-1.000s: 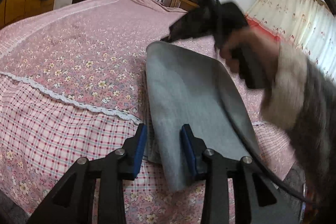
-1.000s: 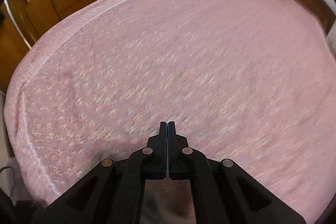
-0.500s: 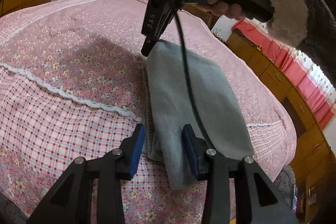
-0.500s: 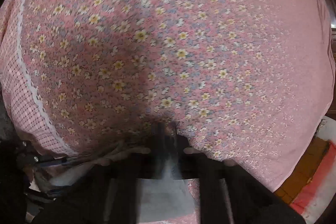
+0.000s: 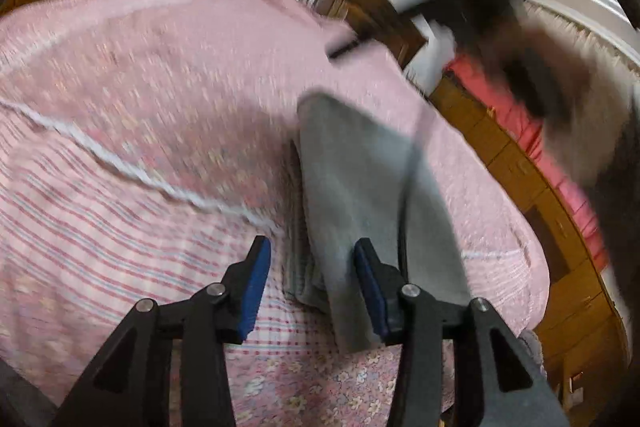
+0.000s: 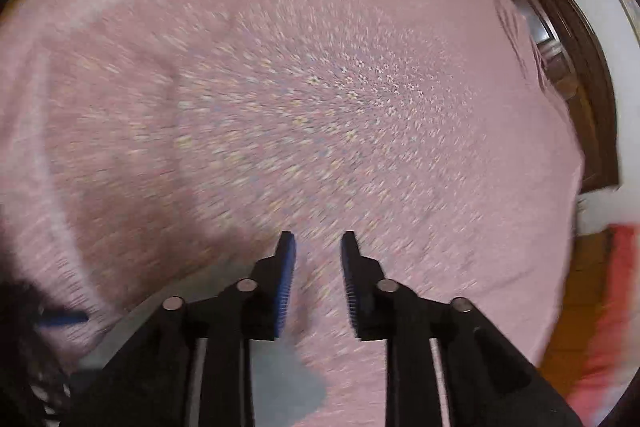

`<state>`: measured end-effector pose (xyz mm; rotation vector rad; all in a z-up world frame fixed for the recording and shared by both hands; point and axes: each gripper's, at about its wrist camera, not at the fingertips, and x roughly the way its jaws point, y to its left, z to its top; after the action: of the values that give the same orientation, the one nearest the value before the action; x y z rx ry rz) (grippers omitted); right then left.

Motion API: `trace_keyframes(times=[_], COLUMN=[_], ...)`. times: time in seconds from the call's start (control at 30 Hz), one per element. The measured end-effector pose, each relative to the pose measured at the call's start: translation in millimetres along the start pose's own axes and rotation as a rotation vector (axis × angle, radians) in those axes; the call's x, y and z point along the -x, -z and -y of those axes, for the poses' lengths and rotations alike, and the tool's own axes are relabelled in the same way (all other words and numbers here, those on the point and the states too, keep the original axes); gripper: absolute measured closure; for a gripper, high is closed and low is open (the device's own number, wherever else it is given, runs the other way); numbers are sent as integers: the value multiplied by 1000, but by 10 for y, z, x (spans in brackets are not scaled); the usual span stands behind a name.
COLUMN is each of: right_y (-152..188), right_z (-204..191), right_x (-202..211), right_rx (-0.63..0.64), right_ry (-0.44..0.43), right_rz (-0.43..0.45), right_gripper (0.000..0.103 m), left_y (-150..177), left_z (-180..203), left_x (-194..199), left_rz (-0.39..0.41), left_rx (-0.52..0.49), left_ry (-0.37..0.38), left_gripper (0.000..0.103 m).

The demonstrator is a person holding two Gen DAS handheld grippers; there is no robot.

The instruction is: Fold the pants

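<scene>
Left claw point(image 5: 310, 279) hangs wide open over the near end of the folded grey pants point(image 5: 360, 195) on the pink bed point(image 5: 160, 87), holding nothing; a careless snag could undo the fold. Farther off, the blurred right claw point(image 6: 316, 259) gapes empty above the bedspread.

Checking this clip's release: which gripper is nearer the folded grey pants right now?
Left. The left gripper hangs open right over the near end of the grey pants. The right gripper, also open, is raised above their far end, pointing out over the bedspread.
</scene>
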<state>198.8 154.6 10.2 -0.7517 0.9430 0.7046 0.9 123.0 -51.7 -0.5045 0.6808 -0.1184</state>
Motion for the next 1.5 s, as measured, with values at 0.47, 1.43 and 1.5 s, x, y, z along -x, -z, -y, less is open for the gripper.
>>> trace_keyframes(times=[0.47, 1.43, 1.5], right_y=[2498, -340, -359], right_z=[680, -635, -702], right_x=[-538, -857, -944], right_rx=[-907, -273, -251], right_ry=[-825, -71, -10], right_rz=[284, -383, -392], right_gripper=[45, 51, 63], left_y=[-575, 147, 108], left_z=[-188, 93, 32], left_x=[-908, -431, -427], left_rz=[-353, -170, -158], left_rx=[29, 342, 356], left_ry=[138, 218, 221], left_gripper=[27, 57, 82])
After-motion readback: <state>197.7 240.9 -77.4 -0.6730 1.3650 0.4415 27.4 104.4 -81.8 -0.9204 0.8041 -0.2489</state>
